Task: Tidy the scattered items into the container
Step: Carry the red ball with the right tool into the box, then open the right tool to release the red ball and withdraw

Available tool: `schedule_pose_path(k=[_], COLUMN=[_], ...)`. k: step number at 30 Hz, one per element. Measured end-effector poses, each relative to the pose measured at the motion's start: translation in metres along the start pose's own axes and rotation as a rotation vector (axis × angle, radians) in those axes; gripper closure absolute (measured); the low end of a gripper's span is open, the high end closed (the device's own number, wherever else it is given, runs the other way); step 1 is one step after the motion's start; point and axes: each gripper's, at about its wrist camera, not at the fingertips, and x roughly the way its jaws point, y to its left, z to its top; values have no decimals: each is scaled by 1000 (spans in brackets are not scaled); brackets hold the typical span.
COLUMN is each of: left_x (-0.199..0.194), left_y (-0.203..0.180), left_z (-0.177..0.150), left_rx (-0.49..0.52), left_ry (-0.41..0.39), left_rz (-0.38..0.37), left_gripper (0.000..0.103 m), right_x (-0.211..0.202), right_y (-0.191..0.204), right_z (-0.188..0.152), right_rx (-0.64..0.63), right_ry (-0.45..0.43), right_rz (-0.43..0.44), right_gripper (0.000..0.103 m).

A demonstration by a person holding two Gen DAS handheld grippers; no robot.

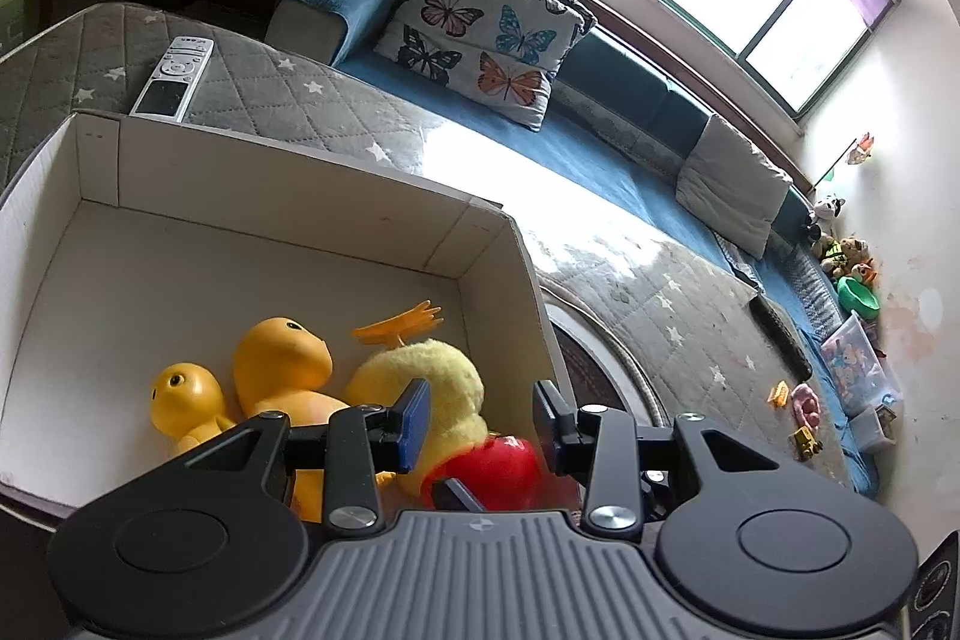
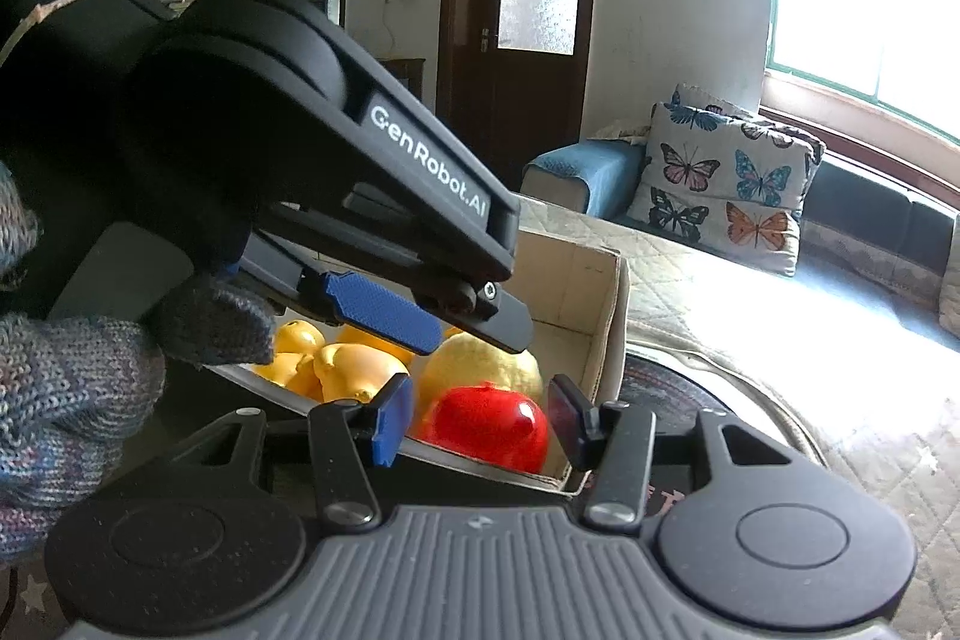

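Your left gripper (image 1: 480, 415) hangs over the near right corner of the white cardboard box (image 1: 180, 172), its jaws spread with nothing between the blue pads; the plush duck (image 1: 426, 370) shows through the gap but neither finger touches it. The duck lies inside the box against the right wall, its long axis running from the red piece (image 1: 492, 466) nearest you up to the orange feet (image 1: 402, 322), which point away toward the far wall. Beside it, to the left, two orange rubber ducks (image 1: 282, 364) lie on the box floor, touching each other and the plush; the larger one's head points toward the far wall, the smaller one (image 1: 180, 397) faces you.

Your right gripper (image 2: 477, 421) sits just outside the box's near rim, tilted down into it, jaws likewise apart and holding nothing, with the red piece (image 2: 489, 427) framed between the fingers. From the right wrist view your left gripper (image 2: 384, 310) reaches in from the upper left, angled down over the ducks, and your gloved left hand (image 2: 72, 376) wraps its handle.

The box rests on a grey quilted cover with white stars (image 1: 288, 94). A white remote control (image 1: 174, 76) lies on that cover just beyond the box's far wall, its long axis pointing away from you. A butterfly cushion (image 1: 480, 34) leans on the blue sofa (image 1: 600, 160) further back
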Motion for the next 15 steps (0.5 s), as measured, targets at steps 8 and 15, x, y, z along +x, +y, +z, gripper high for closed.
schedule_pose_path(k=[8,15], left_x=[-16,-32], left_y=[-8,-18], left_z=[-8,-23], left_rx=[22,49], left_ry=[-14,-15], left_rz=[-8,-14], left_gripper=[63,63], right_x=[-17,-42], right_y=[7,19], right_z=[0,-8], right_rx=[-19,-42], right_ry=[-14,-29], right_rz=[-17,-29], right_gripper=[52,44])
